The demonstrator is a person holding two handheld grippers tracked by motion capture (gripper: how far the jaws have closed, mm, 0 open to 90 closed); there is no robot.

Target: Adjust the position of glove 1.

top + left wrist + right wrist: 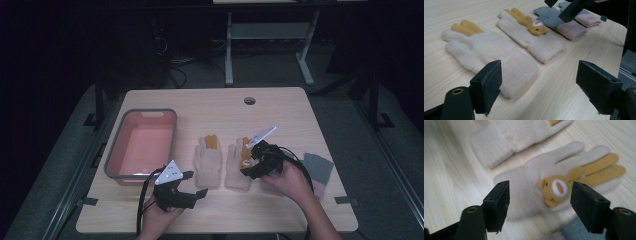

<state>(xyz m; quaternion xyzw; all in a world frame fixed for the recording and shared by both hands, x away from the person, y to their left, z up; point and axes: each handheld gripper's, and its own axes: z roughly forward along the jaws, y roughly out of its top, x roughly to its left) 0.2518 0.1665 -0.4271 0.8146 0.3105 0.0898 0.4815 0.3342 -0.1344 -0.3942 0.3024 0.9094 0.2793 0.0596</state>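
Two cream gloves with orange fingers lie side by side mid-table: a plain one (208, 161) (486, 52) (506, 137) and, to its right, one with a bear face (236, 172) (534, 37) (529, 177). My right gripper (248, 167) (540, 195) hovers open just over the bear glove, its jaws astride the bear face. The left gripper (196, 184) (542, 75) is open near the plain glove's cuff, with nothing between its jaws. The right gripper's jaws also show at the top of the left gripper view.
A pink bin with a grey rim (149, 111) stands at the left of the table. Grey gloves with pink cuffs (318, 170) (559, 20) (579, 230) lie at the right. A cable hole (249, 100) sits near the far edge.
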